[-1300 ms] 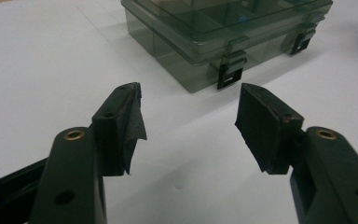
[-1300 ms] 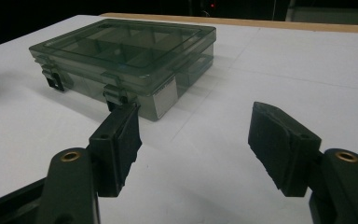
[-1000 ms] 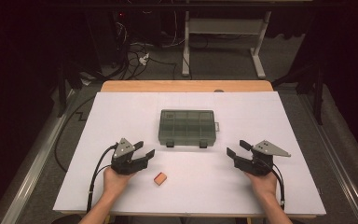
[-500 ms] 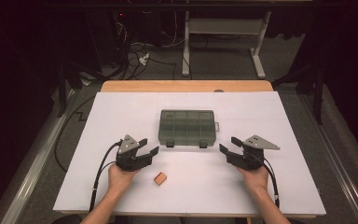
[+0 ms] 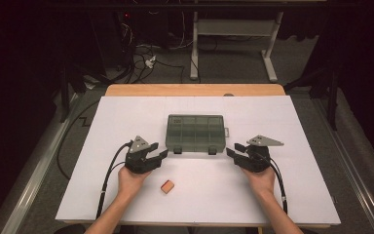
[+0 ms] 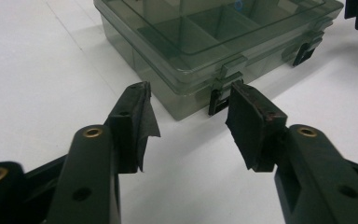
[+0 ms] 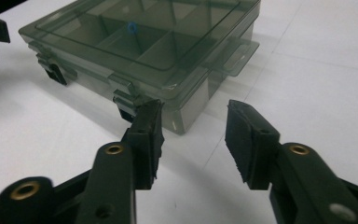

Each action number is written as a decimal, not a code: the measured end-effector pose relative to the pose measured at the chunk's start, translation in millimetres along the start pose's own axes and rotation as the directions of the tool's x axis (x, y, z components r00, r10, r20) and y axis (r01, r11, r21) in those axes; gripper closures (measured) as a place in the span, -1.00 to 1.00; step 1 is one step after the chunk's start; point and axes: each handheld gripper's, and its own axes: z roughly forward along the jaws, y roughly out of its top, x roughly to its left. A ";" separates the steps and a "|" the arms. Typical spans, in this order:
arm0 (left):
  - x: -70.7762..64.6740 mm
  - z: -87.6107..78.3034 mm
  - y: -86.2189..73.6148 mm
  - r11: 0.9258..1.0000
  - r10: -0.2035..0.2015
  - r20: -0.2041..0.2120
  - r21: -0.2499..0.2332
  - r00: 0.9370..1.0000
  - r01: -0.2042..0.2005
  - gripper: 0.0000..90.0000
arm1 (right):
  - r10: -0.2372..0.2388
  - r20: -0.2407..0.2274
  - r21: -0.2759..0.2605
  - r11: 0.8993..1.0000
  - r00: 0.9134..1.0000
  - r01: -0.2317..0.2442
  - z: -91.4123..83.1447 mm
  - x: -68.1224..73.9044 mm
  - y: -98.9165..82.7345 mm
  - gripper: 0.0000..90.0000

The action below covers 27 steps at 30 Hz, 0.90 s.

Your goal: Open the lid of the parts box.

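Smoke-grey translucent plastic organiser box [image 5: 195, 133], lid closed, divided into compartments, lying at the middle of the white table sheet [image 5: 126, 112], two dark latches on its near edge. Left gripper [image 5: 159, 154]: just off the box's near left corner, jaws part open with nothing between them, having just been closing; in the left gripper view the near latch [image 6: 218, 95] sits beyond the gap, close to the right-hand pad, no contact evident. Right gripper [image 5: 232, 153]: just off the near right corner, jaws likewise part open and empty, having just been closing; in the right gripper view its left-hand pad stands right at the other latch [image 7: 127, 100], contact uncertain. Small orange block [image 5: 167, 185]: near the left hand, apart from both grippers. Compared with a second ago, both grippers sit closer in toward the box's near corners, jaws narrower.
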 end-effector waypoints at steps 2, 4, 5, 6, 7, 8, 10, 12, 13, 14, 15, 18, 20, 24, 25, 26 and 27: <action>0.8 2.5 1.5 1.000 0.003 -0.007 0.026 1.000 -0.003 0.12 | -0.005 -0.003 0.015 1.000 1.000 0.005 0.9 0.0 0.6 0.32; 1.3 4.8 2.4 0.999 0.000 -0.007 0.049 1.000 0.001 0.13 | -0.015 -0.005 0.036 0.999 1.000 0.015 2.7 0.7 1.2 0.41; 1.8 5.8 2.8 0.998 -0.003 -0.004 0.060 1.000 0.003 0.14 | -0.023 -0.005 0.042 0.999 1.000 0.023 3.8 0.9 1.5 0.45; 2.2 6.3 3.4 0.998 -0.005 -0.002 0.069 1.000 0.005 0.17 | -0.033 -0.006 0.051 0.998 0.999 0.033 4.5 1.2 1.8 0.50; 2.1 6.9 4.1 0.997 -0.003 -0.007 0.075 1.000 0.003 0.21 | -0.040 -0.005 0.058 0.997 0.999 0.040 5.2 1.8 2.1 0.55; 1.9 7.2 5.1 0.996 0.000 -0.013 0.085 1.000 0.001 0.25 | -0.047 -0.008 0.064 0.997 0.999 0.048 5.9 2.1 2.5 0.60; 1.7 7.8 7.1 0.995 0.000 -0.019 0.096 1.000 0.002 0.31 | -0.062 -0.011 0.073 0.995 0.998 0.063 7.3 2.7 3.5 0.71; 1.9 8.1 9.0 0.995 0.000 -0.024 0.104 1.000 0.002 0.38 | -0.069 -0.016 0.082 0.994 0.998 0.070 8.6 4.0 4.7 0.80; 2.1 8.2 9.9 0.994 -0.002 -0.022 0.106 1.000 0.004 0.42 | -0.077 -0.018 0.086 0.993 0.997 0.078 9.3 4.6 5.4 0.83; 2.3 8.3 10.4 0.994 -0.006 -0.021 0.106 1.000 0.008 0.45 | -0.084 -0.016 0.087 0.993 0.996 0.085 9.9 5.3 6.1 0.86; 2.7 8.3 10.8 0.994 -0.008 -0.022 0.109 1.000 0.010 0.48 | -0.087 -0.017 0.091 0.992 0.996 0.088 10.3 6.1 6.8 0.88; 3.8 9.1 10.7 0.992 -0.007 -0.026 0.122 1.000 0.010 0.54 | -0.096 -0.015 0.094 0.991 0.995 0.097 11.0 6.6 7.5 0.92; 4.5 9.9 10.2 0.991 0.001 -0.036 0.131 0.999 0.004 0.57 | -0.100 -0.012 0.100 0.990 0.995 0.101 11.1 6.3 7.4 0.94; 6.1 11.4 10.9 0.990 0.006 -0.041 0.142 0.999 0.000 0.62 | -0.100 -0.010 0.104 0.990 0.995 0.100 11.7 5.2 7.3 0.97; 5.7 11.9 11.5 0.989 0.011 -0.042 0.145 0.999 -0.005 0.63 | -0.100 -0.009 0.106 0.989 0.995 0.101 11.9 5.2 7.3 0.98; 5.1 12.4 12.3 0.989 0.019 -0.041 0.150 0.999 -0.012 0.64 | -0.103 -0.013 0.108 0.989 0.995 0.104 12.3 5.1 7.3 0.98; 4.0 13.2 13.0 0.988 0.027 -0.042 0.154 0.999 -0.020 0.64 | -0.102 -0.012 0.110 0.989 0.995 0.103 12.7 5.4 7.3 0.98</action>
